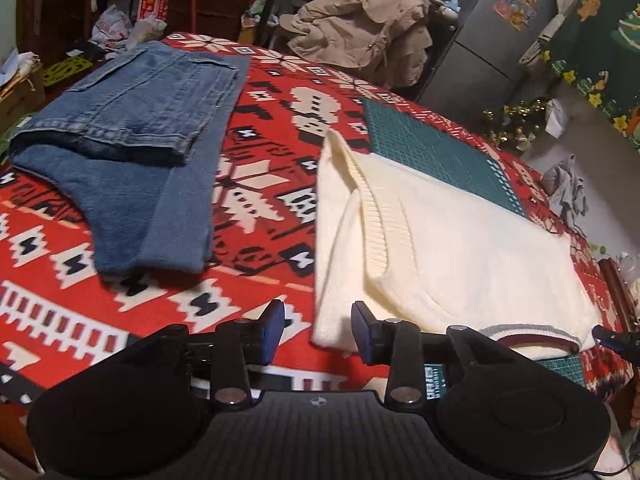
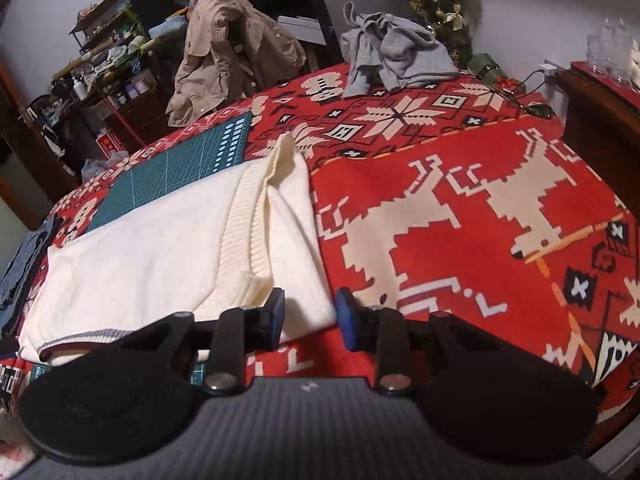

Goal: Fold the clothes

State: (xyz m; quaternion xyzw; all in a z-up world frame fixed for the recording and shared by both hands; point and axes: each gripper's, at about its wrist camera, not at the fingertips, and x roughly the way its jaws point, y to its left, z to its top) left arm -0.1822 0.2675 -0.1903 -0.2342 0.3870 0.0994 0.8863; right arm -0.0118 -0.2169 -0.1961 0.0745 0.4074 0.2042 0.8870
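A cream knit sweater (image 1: 460,248) lies partly folded on the red patterned blanket (image 1: 256,184), both sleeves laid over its body. It also shows in the right wrist view (image 2: 152,256). My left gripper (image 1: 318,330) is open and empty, just short of the sweater's near left corner. My right gripper (image 2: 308,316) is open and empty, its jaws on either side of the sweater's near right corner. Folded blue jeans (image 1: 136,144) lie to the left. A crumpled grey garment (image 2: 396,56) lies at the far edge.
A green cutting mat (image 1: 436,148) lies under the sweater's far end. A beige coat (image 2: 232,56) hangs on a chair beyond the table. Cluttered shelves (image 2: 108,40) stand behind. A dark wooden cabinet (image 2: 600,112) with glasses stands at the right.
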